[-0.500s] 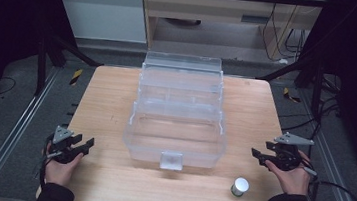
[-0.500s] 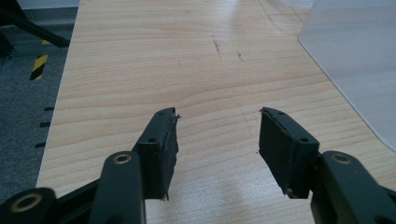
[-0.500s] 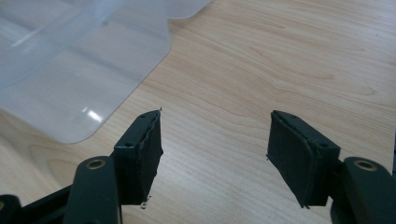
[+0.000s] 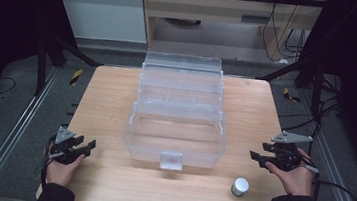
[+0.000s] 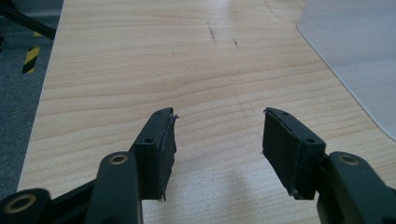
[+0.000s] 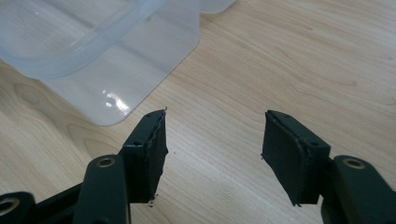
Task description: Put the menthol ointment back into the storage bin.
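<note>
Left hand-held gripper (image 4: 92, 145) sits at the near left of the wooden worktop (image 4: 106, 103), held low by the person's left hand (image 4: 62, 166), jaws pointing right toward the box. In the left gripper view its jaws (image 5: 217, 140) are spread, nothing between them, bare wood grain underneath, and a corner of the clear plastic shows at the far right.

Clear plastic storage box (image 4: 176, 125) stands mid-worktop, lid off or folded back toward the far edge, inside looks empty. A small latch tab (image 4: 170, 160) sits on its near wall, centre.

Small white-capped jar (image 4: 240, 187) stands upright on the worktop near the box's near right corner, apart from the box, just left of the right hand.

Right hand-held gripper (image 4: 252, 156) is at the near right, held by the person's right hand (image 4: 294, 175), jaws pointing left toward the box, grey three-cornered plate on top. In the right gripper view its jaws (image 6: 212, 140) are spread, holding nothing, with the box's rounded corner (image 6: 107, 79) just beyond the left jaw, not touching.
</note>
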Demonstrator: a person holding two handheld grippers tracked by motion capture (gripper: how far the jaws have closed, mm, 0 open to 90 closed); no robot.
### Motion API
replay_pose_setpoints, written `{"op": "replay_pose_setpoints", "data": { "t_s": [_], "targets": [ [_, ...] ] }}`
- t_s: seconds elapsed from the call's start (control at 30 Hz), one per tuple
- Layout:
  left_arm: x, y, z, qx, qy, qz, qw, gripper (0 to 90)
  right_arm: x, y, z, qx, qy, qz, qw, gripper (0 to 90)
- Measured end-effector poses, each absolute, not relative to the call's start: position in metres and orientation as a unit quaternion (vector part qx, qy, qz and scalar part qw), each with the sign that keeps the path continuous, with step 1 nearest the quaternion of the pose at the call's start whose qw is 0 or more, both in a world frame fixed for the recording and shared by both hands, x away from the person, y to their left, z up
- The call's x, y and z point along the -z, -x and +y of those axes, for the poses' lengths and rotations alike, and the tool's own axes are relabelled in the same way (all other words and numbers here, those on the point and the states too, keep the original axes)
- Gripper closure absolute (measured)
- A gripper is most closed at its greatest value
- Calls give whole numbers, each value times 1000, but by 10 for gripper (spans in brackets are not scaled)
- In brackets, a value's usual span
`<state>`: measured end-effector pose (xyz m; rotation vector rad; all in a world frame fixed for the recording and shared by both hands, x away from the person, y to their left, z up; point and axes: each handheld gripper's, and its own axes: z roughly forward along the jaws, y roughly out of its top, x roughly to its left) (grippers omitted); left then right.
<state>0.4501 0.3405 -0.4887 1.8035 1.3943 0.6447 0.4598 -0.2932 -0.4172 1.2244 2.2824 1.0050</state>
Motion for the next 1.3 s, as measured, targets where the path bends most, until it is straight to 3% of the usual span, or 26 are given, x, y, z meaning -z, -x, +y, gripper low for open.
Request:
{"op": "replay_pose_setpoints", "data": {
  "t_s": [0.8,1.3],
  "targets": [
    [489,-449,337,-253,-709,542,374,430,368,-444,-264,-294,-325,892,113,329],
    [489,-449,337,-250,-712,541,372,432,376,-440,-235,-220,-252,940,72,323]
  ]
}}
